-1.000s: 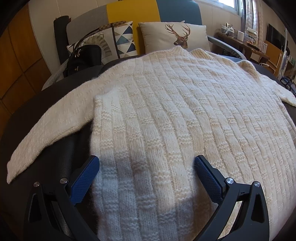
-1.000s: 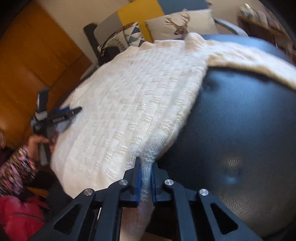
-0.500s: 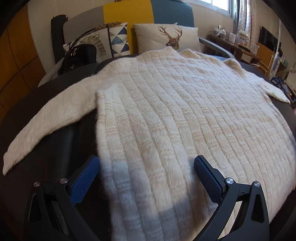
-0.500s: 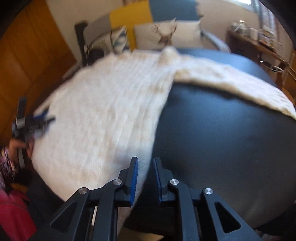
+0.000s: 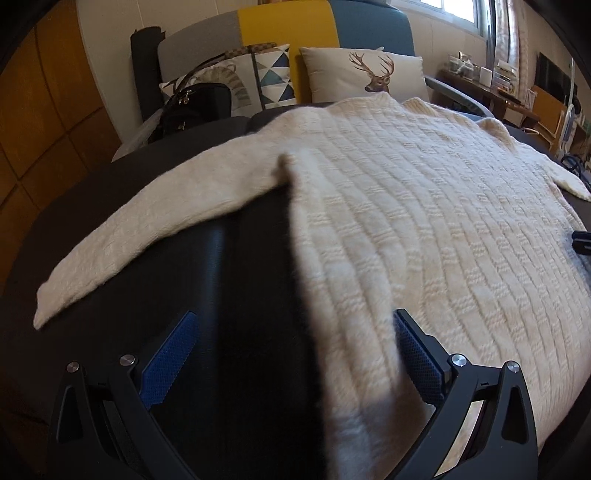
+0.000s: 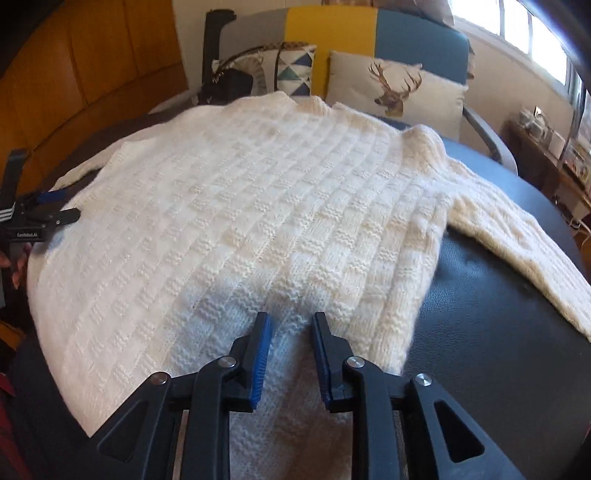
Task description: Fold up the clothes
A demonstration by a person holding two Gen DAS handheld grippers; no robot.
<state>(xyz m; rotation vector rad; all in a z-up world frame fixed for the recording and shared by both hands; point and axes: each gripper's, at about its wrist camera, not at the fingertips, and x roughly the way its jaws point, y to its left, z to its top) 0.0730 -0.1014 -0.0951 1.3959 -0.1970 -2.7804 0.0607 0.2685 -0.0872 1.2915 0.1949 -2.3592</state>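
A cream knitted sweater (image 5: 424,221) lies spread flat on a dark leather surface (image 5: 229,295), collar at the far end. Its left sleeve (image 5: 147,229) runs out towards the near left, and its right sleeve (image 6: 517,236) runs out to the right. My left gripper (image 5: 293,321) is open wide over the sweater's left side edge, one finger above bare leather and the other above the knit. My right gripper (image 6: 291,319) is open with a narrower gap just over the hem (image 6: 288,387), holding nothing. In the right wrist view the left gripper (image 6: 40,218) shows at the left edge.
A sofa (image 6: 332,33) stands behind the surface with a deer cushion (image 6: 395,88), a triangle-pattern cushion (image 5: 273,74) and a black handbag (image 5: 195,107). Orange wooden panels (image 6: 92,74) line the left wall. A cluttered side table (image 5: 487,88) stands at the right. A hand (image 6: 14,266) holds the left gripper.
My right gripper has let go of the sweater's edge, opened, and swung left over the hem. My left gripper has shifted left to the sweater's side edge.
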